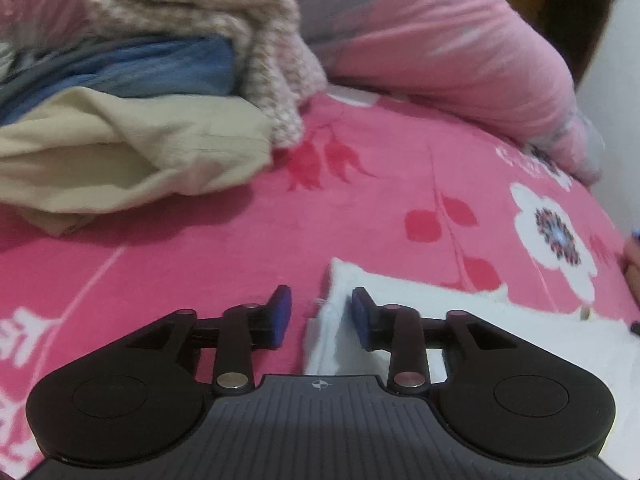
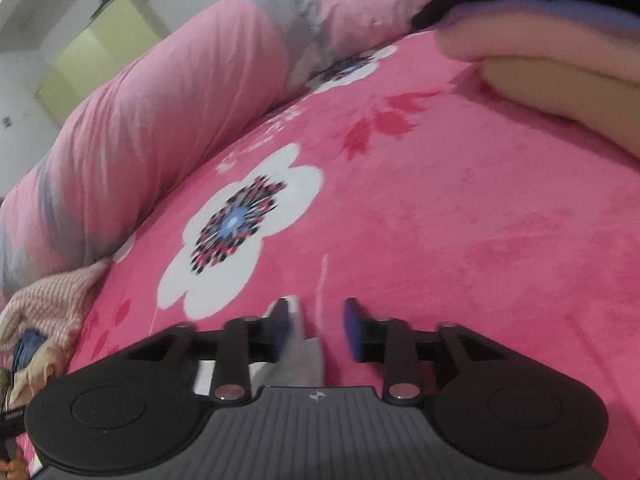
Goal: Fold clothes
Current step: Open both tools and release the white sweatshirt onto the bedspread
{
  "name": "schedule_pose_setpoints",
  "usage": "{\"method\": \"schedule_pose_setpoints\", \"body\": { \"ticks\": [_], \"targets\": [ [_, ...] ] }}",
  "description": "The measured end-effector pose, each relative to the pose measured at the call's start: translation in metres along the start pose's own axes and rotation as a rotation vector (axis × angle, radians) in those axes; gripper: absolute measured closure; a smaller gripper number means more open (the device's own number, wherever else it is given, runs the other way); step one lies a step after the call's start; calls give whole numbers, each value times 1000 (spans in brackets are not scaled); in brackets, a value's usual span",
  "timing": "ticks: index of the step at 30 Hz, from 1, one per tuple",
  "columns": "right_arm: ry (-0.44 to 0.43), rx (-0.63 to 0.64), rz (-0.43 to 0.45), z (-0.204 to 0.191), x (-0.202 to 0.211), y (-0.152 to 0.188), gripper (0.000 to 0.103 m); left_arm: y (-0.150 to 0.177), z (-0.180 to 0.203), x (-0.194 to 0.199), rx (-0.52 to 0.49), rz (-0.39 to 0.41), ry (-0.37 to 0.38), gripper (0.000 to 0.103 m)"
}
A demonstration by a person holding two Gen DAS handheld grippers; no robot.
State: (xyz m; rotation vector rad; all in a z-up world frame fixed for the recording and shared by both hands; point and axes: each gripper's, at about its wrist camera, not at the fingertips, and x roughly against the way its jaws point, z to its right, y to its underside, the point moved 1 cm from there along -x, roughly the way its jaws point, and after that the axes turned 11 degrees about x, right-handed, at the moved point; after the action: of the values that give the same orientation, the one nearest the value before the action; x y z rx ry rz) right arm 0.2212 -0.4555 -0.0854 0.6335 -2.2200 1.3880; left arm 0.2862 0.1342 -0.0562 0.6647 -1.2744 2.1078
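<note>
A white garment (image 1: 420, 296) lies flat on the pink flowered bedsheet (image 1: 248, 240), low in the left wrist view. Its left edge rises between the blue pads of my left gripper (image 1: 320, 300), close to the right pad; the jaws stand apart and do not press it. In the right wrist view a pale corner of the same cloth (image 2: 306, 352) sits between the jaws of my right gripper (image 2: 316, 312), beside the left pad. That gripper is open too.
A pile of clothes sits at upper left: a beige piece (image 1: 120, 152), blue fabric (image 1: 160, 68) and a checked knit (image 1: 200, 12). A rolled pink quilt (image 1: 440, 40) (image 2: 160, 120) lines the far side. Folded pale items (image 2: 560, 64) lie at upper right.
</note>
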Motion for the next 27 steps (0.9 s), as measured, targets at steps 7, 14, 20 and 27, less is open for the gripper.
{"method": "schedule_pose_setpoints", "body": {
  "ticks": [7, 14, 20, 27],
  "targets": [
    [-16, -110, 36, 22, 70, 0, 61, -2, -21, 81, 74, 82, 4, 57],
    [-59, -176, 1, 37, 144, 41, 60, 52, -52, 156, 190, 56, 67, 53],
    [-78, -215, -75, 31, 175, 92, 60, 116, -68, 160, 272, -71, 103, 53],
    [-123, -306, -78, 27, 192, 118, 60, 151, -102, 157, 615, -16, 238, 53]
  ]
}}
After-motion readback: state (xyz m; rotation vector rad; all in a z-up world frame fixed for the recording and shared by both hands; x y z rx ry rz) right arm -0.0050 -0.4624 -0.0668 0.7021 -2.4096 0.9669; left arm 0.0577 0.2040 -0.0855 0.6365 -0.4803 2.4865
